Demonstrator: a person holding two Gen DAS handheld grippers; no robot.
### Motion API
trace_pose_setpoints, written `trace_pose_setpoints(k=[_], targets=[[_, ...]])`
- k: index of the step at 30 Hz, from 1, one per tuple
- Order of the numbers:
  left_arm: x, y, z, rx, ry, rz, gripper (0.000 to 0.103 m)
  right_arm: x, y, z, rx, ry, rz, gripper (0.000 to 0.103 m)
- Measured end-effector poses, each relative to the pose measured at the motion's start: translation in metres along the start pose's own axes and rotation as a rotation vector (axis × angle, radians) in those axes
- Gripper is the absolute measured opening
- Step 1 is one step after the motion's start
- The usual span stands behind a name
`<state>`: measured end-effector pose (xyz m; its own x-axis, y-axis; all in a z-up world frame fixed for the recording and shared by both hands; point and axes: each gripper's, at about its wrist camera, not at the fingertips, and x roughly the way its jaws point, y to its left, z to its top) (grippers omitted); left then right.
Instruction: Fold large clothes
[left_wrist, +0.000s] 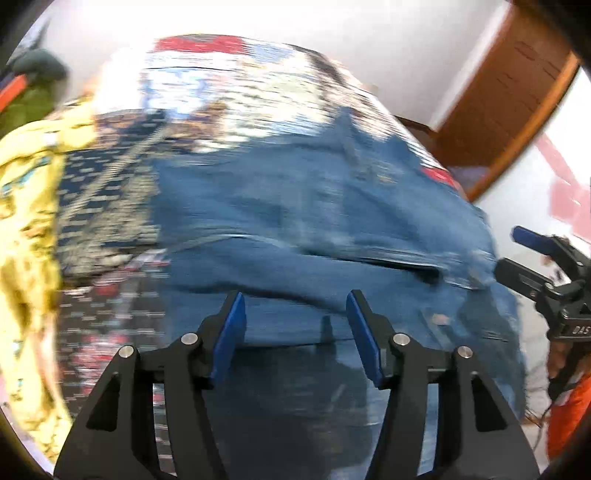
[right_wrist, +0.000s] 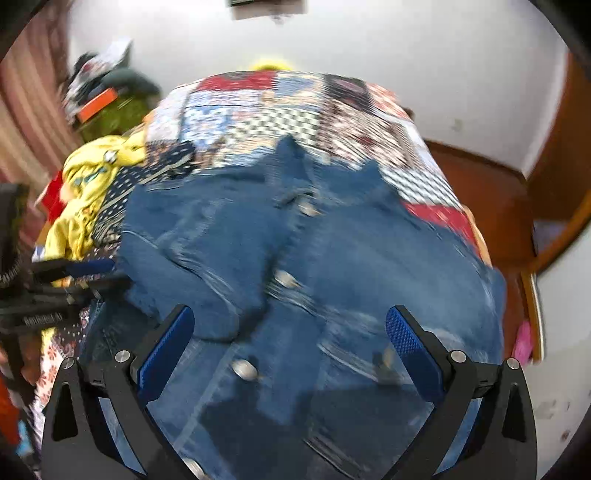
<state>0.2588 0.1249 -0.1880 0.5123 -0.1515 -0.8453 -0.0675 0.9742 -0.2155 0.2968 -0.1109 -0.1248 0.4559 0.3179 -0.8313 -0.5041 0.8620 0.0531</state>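
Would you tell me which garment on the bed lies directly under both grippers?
The blue denim jacket with metal buttons, spread across the patchwork bedcover. The yellow garment lies bunched off to the left, away from both.

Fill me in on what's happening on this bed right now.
A person with a handheld gripper in each hand is folding a blue denim jacket spread over a patchwork bedspread. Both the left gripper and the right gripper hang open above the denim, holding nothing. One sleeve seems already folded across the front. A yellow garment lies bunched beside it. The pictures are motion-blurred.
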Motion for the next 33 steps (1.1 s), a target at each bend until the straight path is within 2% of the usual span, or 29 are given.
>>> trace_pose_setpoints(k=[4,7,11,16,18,21,23,24,26,28,30,31,33], targets=[[0.002,0.054,-0.007,-0.102,0.003,0.068,0.056,0.027,0.036,0.015,-0.08,0.034,0.049,0.101],[0.011,0.079,-0.017,-0.152,0.023,0.091,0.056,0.05,0.057,0.024,-0.124,0.069,0.064,0.099],[0.025,0.099,-0.028,-0.193,0.054,0.083,0.056,0.09,0.078,0.033,-0.207,0.139,0.031,0.086],[0.043,0.104,-0.037,-0.189,0.08,0.088,0.056,0.123,0.091,0.032,-0.292,0.216,0.005,0.082],[0.053,0.108,-0.039,-0.191,0.089,0.079,0.057,0.127,0.096,0.031,-0.325,0.217,0.001,0.081],[0.057,0.109,-0.041,-0.195,0.083,0.077,0.057,0.126,0.101,0.033,-0.348,0.208,0.011,0.073],[0.059,0.109,-0.043,-0.194,0.08,0.085,0.057,0.123,0.101,0.036,-0.342,0.202,0.046,0.057],[0.059,0.107,-0.043,-0.188,0.077,0.093,0.057,0.123,0.102,0.037,-0.338,0.2,0.06,0.053],[0.06,0.101,-0.045,-0.16,0.072,0.123,0.058,0.122,0.105,0.04,-0.333,0.183,0.068,0.033],[0.061,0.096,-0.046,-0.137,0.066,0.152,0.059,0.127,0.105,0.045,-0.33,0.186,0.049,0.025],[0.064,0.095,-0.045,-0.141,0.069,0.165,0.059,0.13,0.101,0.049,-0.296,0.2,0.07,0.02],[0.065,0.096,-0.044,-0.142,0.07,0.168,0.06,0.129,0.098,0.051,-0.281,0.196,0.073,0.013],[0.065,0.097,-0.043,-0.149,0.074,0.17,0.06,0.117,0.09,0.054,-0.248,0.149,0.062,0.013]])
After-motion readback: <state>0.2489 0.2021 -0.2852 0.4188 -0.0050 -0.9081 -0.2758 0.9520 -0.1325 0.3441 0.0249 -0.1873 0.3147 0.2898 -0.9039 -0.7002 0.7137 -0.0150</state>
